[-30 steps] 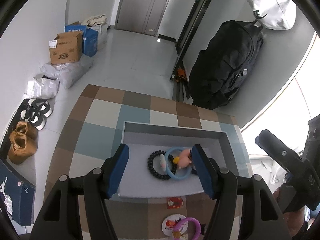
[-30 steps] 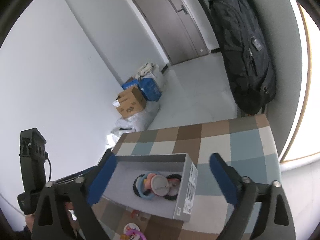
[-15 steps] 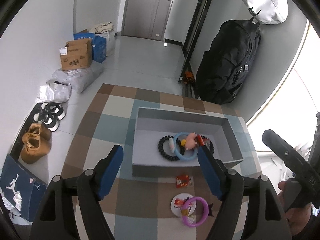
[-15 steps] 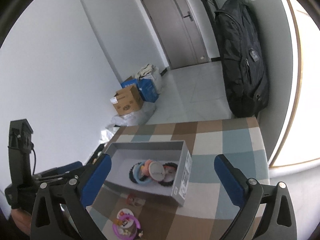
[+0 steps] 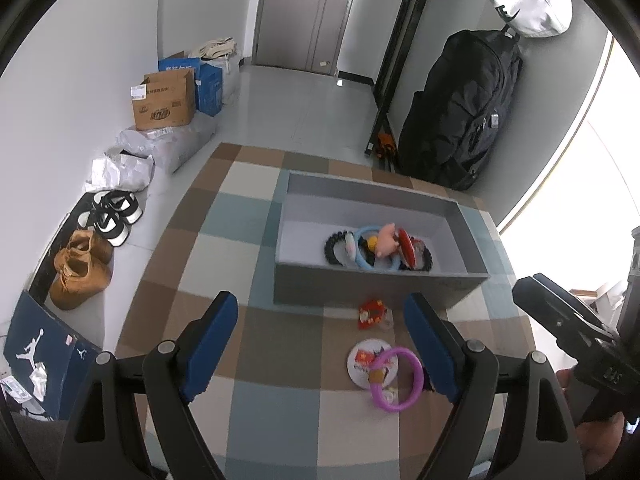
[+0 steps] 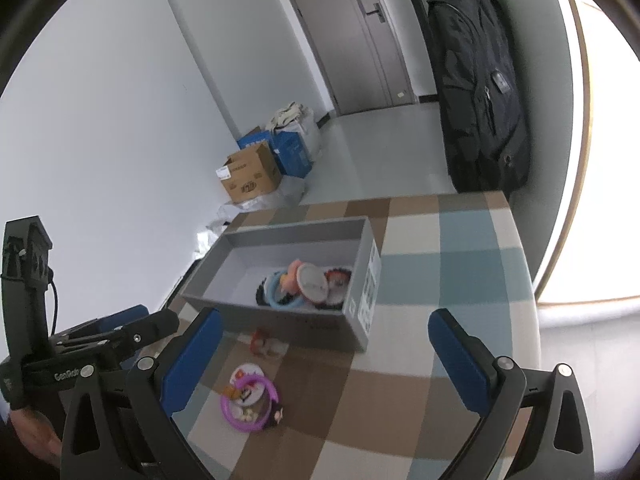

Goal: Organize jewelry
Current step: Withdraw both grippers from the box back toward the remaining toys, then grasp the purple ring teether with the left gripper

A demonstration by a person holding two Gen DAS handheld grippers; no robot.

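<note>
Jewelry half sorted: box filled, three pieces on the cloth

Bracelets sit bunched in the grey box (image 5: 460, 216) on the checked tablecloth (image 5: 224, 248): a black beaded bracelet (image 5: 331, 245), a blue ring bracelet (image 5: 362, 258) with a pink charm (image 5: 386, 240), and a red-and-white piece (image 5: 408, 250) at the right end of the bunch. They lie toward the box's near wall, right of its middle.

On the cloth just near of the box lies a small red trinket (image 5: 372, 312). Nearer again, a purple ring bracelet (image 5: 400, 380) overlaps a round white badge (image 5: 362, 362).

The left gripper (image 5: 320, 344) hangs above the cloth, its blue pads spreading wider with nothing between them; the purple ring lies below, beside the right-hand pad. The right gripper (image 6: 326, 354) is also spread wide and empty, hanging over the near right part of the cloth. Each gripper shows at the edge of the other's view, held by a hand (image 6: 34, 436).
</note>
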